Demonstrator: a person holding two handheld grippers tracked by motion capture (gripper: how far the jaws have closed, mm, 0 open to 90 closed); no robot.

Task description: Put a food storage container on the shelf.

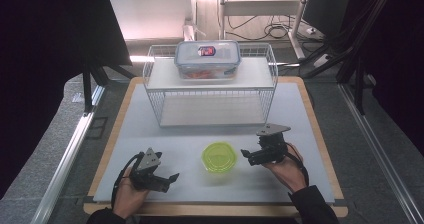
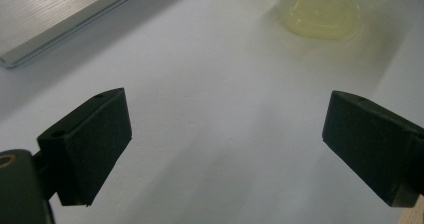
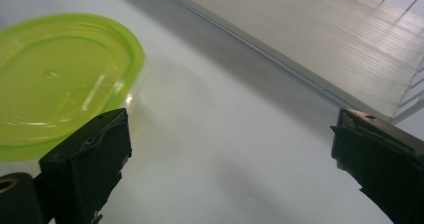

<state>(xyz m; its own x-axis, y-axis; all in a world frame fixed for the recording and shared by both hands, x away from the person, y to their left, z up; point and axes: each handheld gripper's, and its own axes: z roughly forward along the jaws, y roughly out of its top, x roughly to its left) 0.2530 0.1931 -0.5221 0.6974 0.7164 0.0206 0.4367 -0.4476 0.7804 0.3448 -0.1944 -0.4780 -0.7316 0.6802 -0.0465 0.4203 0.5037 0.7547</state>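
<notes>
I see a wooden-edged table [image 1: 320,149] covered by a pale grey mat [image 1: 190,149]. On the mat sit a white wire rack [image 1: 210,86] toward the far side and a green-lidded container [image 1: 218,157] near the front.

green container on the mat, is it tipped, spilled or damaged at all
Nothing stands out. The green container sits flat on the mat with its lid on, between the left claw and the right claw, both open and clear of it. No spill shows.
</notes>
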